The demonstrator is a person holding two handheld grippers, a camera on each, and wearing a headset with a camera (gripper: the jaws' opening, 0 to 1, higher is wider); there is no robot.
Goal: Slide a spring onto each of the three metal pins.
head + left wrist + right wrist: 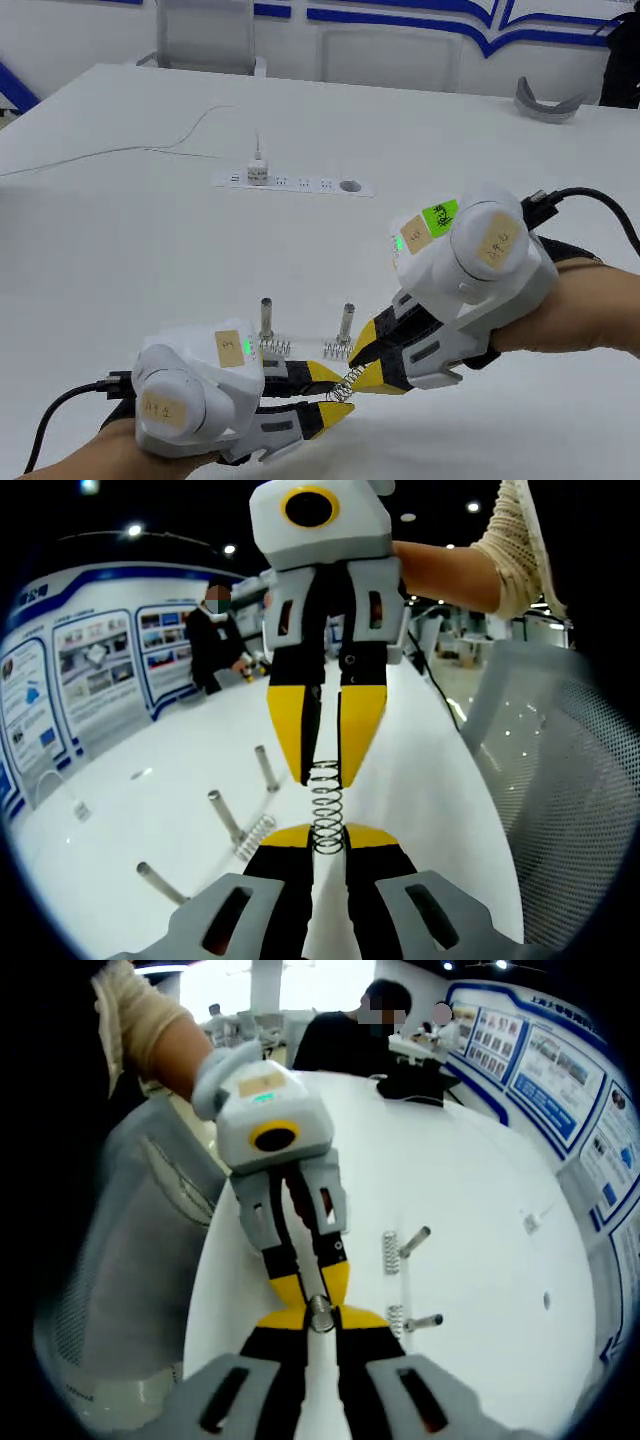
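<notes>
Head view: left gripper (338, 392) and right gripper (358, 368) meet tip to tip just in front of the pins (267, 318), each pinching one end of the same spring (347, 384). Two loose springs (275, 347) lie at the pin bases.
Left gripper view: own jaws clamp the spring's near end, the right gripper's jaws its far end. Three pins stand left of it.
Right gripper view: spring seen end-on between both tip pairs, pins to its right.
</notes>
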